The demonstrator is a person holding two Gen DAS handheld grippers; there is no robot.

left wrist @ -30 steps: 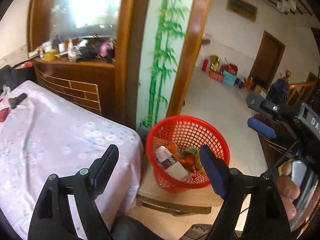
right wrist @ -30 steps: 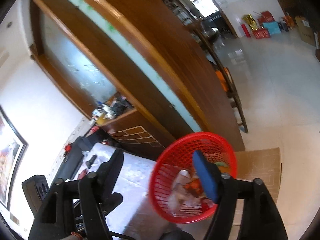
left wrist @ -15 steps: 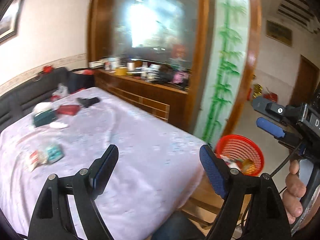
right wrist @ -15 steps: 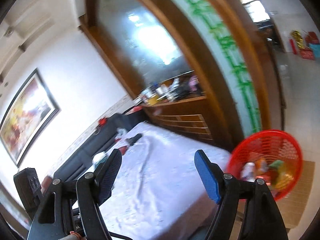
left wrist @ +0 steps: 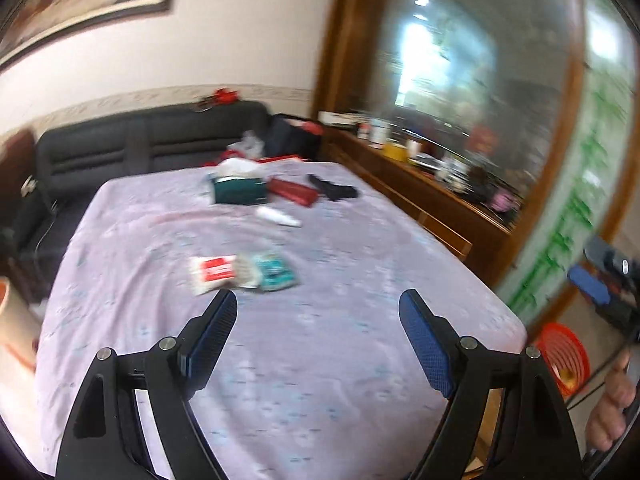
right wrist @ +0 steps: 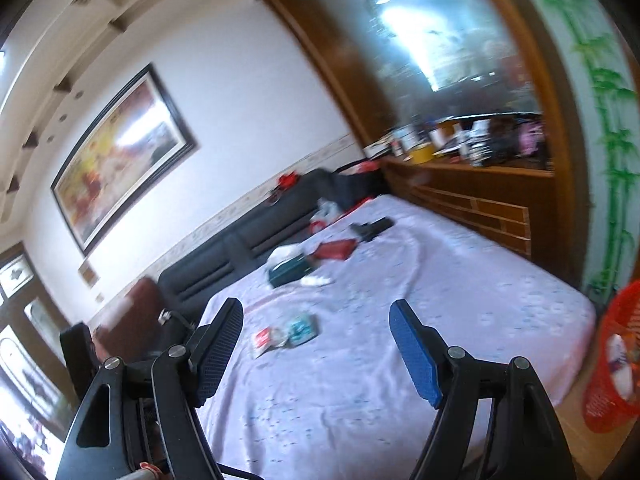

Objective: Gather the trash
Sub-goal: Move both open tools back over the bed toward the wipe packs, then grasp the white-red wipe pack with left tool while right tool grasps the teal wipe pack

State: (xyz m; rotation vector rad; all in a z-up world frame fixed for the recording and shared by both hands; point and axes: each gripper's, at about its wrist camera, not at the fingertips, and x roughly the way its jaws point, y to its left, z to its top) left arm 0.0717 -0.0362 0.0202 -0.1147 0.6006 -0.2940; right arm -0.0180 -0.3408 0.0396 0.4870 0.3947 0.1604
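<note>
Left wrist view: left tool wide and empty above lilac-clothed surface; overlapping crumpled red-white and teal wrappers risk partial pickup.

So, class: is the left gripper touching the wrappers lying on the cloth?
Apart. In the left wrist view, the left gripper hangs open, with bare cloth showing between its fingertips and the wrappers.

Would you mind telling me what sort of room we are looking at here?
Probably a lived-in home sitting room: a dark sofa along the wall, a framed painting above it, and a wooden sideboard cluttered with household items.
</note>
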